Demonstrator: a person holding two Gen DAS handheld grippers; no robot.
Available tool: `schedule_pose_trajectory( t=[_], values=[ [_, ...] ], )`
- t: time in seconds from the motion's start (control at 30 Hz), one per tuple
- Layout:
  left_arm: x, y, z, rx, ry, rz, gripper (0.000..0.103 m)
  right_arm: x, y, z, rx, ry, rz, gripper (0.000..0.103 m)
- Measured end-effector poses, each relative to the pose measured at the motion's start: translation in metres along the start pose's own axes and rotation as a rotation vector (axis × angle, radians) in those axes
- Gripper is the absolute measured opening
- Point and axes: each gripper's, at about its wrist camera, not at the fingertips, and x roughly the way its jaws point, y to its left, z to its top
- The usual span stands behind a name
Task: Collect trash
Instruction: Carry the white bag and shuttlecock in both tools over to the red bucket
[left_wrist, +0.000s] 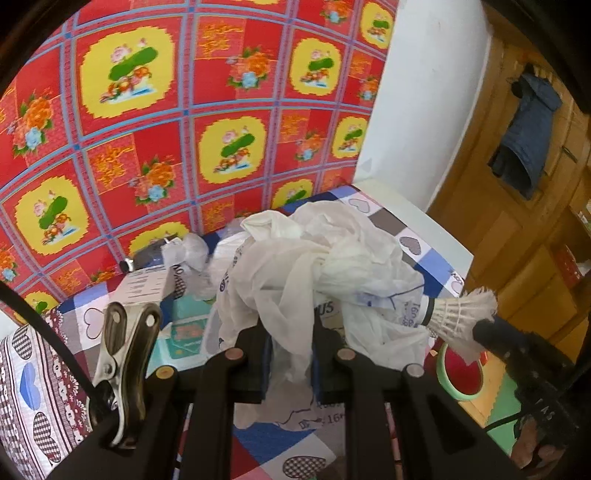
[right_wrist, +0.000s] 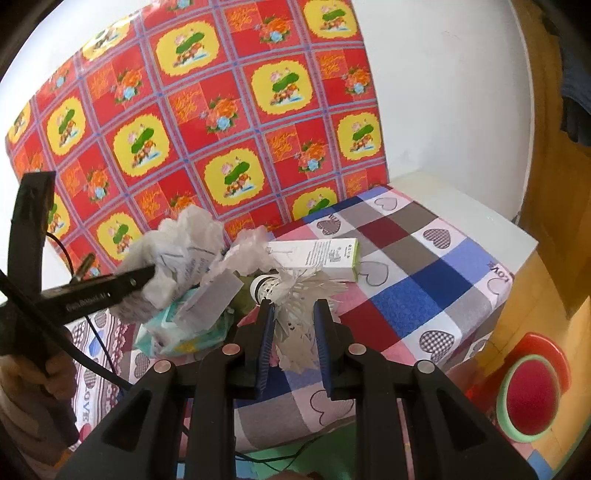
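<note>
L wrist view: left gripper (left_wrist: 291, 354) jaws closed on crumpled white plastic bag (left_wrist: 317, 258), bag bunched above patchwork heart-print table (left_wrist: 424, 258). Shuttlecock (left_wrist: 461, 310) at right, pinched by right gripper tip. Tissue pack (left_wrist: 184, 332) beside metal clip (left_wrist: 125, 354).

R wrist view: right gripper (right_wrist: 293, 332) jaws part-closed on shuttlecock (right_wrist: 291, 295), feathers squeezed btwn blue pads (right_wrist: 266, 347). White carton (right_wrist: 317, 254) lying flat behind, on table (right_wrist: 424, 295). Bag (right_wrist: 184, 251) at left, held up off table.
</note>
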Motion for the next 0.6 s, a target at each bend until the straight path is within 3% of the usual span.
schedule_pose_trajectory(
  t=[0.6],
  values=[
    [0.018, -0.077, -0.010, 0.082, 0.047, -0.074, 0.017, -0.042, -0.053, -0.014, 0.062, -0.022, -0.093, 0.023]
  ],
)
